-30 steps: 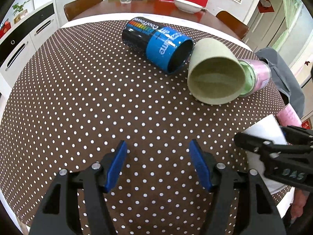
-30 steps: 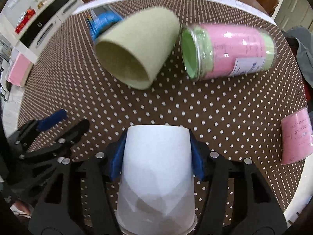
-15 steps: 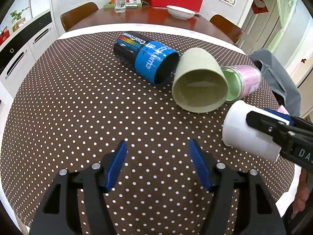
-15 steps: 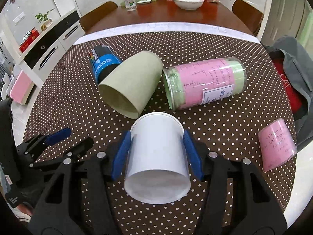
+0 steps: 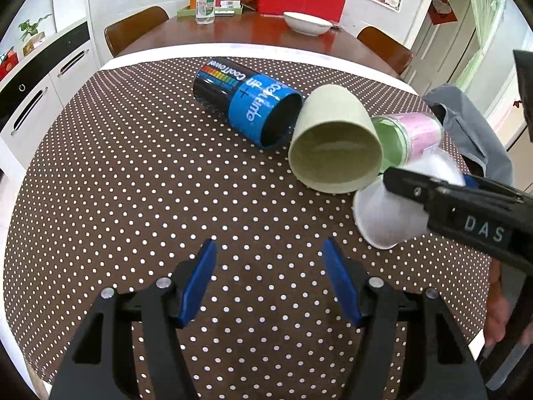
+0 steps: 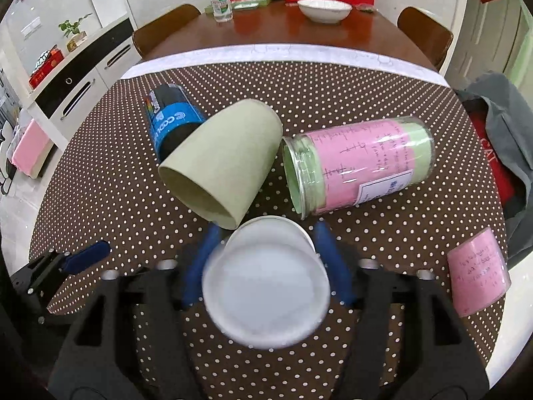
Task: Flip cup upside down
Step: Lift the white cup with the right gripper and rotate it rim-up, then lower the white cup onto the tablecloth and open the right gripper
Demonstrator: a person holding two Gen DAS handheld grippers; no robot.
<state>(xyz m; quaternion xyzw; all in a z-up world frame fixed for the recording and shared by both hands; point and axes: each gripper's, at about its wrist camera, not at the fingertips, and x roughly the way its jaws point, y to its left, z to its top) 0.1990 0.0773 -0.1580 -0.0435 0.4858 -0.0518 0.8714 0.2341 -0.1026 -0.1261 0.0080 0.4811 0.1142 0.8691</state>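
White cup point(image 6: 266, 283) clamped in right gripper point(image 6: 266, 260), tilted above the dotted tablecloth point(image 5: 133, 183), mouth toward the wrist camera.

Left gripper point(image 5: 268, 283) wide open, holding nothing. Seen only from the right wrist: pink note point(image 6: 476, 273) at 3 o'clock. Readable from the left wrist: "CoolTowel" on the blue can point(image 5: 246, 103), "DAS" on the right gripper. Green cup point(image 5: 333, 143) and jar point(image 6: 359, 166) lying at 12 o'clock.

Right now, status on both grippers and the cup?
Left gripper open, empty. Right gripper shut on white cup, tilted mid-flip above the tablecloth. Green cup and pink-labelled jar lie close ahead.
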